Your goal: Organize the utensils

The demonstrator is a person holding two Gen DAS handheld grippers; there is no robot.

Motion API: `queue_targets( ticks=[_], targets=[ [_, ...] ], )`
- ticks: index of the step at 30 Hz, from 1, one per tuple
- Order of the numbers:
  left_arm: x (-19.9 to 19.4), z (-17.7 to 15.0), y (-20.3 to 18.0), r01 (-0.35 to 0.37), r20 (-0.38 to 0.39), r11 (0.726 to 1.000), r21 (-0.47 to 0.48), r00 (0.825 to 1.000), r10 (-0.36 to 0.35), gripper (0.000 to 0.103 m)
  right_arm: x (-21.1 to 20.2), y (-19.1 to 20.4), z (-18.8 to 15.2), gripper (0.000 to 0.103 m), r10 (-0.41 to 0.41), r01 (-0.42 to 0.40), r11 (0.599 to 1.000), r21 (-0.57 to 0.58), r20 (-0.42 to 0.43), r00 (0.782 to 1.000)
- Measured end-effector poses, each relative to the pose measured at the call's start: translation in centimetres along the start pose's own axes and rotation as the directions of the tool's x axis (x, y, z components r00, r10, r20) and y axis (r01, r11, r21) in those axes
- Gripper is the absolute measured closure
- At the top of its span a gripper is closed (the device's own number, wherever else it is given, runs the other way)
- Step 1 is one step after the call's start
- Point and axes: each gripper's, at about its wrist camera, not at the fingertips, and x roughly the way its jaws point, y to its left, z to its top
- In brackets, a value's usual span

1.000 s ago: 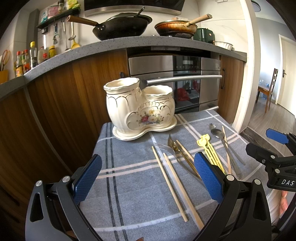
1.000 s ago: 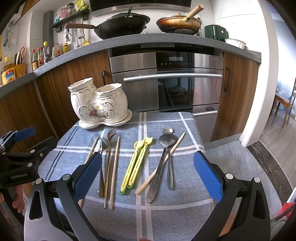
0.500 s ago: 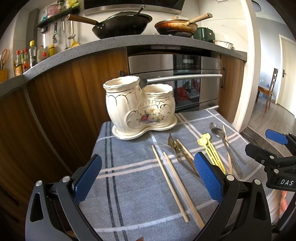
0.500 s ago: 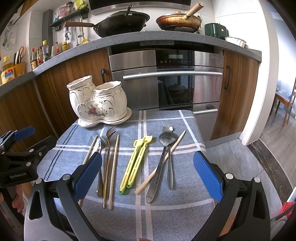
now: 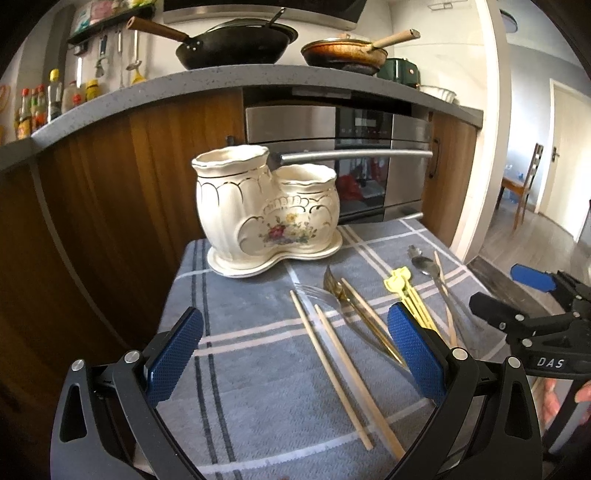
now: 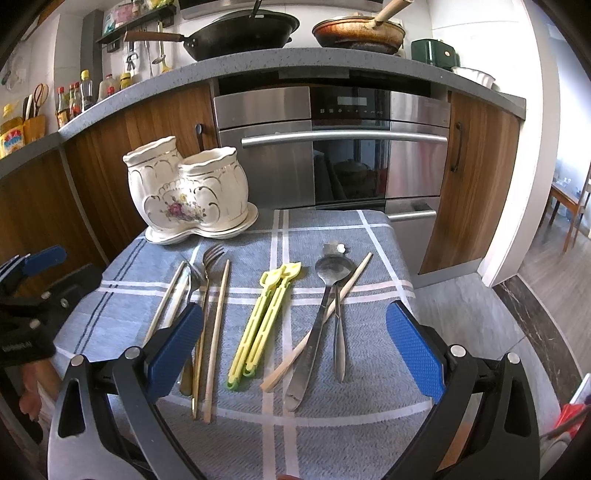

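Note:
A cream ceramic two-cup utensil holder stands empty at the table's far left. Utensils lie in a row on the grey checked cloth: wooden chopsticks, a gold fork, yellow plastic chopsticks, a knife, a spoon and another wooden chopstick. My left gripper is open and empty above the cloth's near left. My right gripper is open and empty above the yellow chopsticks and knife.
Wooden cabinets and a steel oven stand behind the table. Two pans sit on the counter above. The cloth's right edge drops to the tiled floor. Each gripper shows at the other view's side edge.
Both grippers have eased slightly forward toward the table. Nothing has been picked up or moved.

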Motion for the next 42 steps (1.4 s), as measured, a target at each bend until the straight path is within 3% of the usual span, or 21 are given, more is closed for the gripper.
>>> queue_targets(
  ticks=[13,20,25,30,42],
  targets=[
    [3.8,-0.9,0.8,0.004,-0.070,1.000,0.027,0.998,-0.003,0.004,4.9,-2.2,1.4,0.007,-0.016,0.017,1.000,0.015,-0.083,0.996],
    [5.3,-1.2,1.1,0.041,-0.088,0.998,0.043,0.995,-0.037,0.004,8.4,-2.2,2.4,0.045,-0.071,0.070,0.997,-0.010,-0.146,0.987],
    [5.9,-1.2,1.6,0.063,-0.097,0.997,0.046,0.994,-0.059,0.004,10.6,-2.3,2.4,0.061,-0.077,0.078,0.997,-0.007,-0.220,0.972],
    [6.3,-1.2,2.1,0.090,-0.109,0.995,0.036,0.990,-0.086,0.004,11.6,-2.7,2.8,0.062,-0.088,0.098,0.995,0.028,-0.250,0.964],
    [6.8,-1.4,3.1,0.101,-0.105,0.994,0.031,0.990,-0.097,0.004,12.9,-2.3,3.3,0.065,-0.190,0.181,0.982,-0.059,-0.259,0.947]
  ],
)
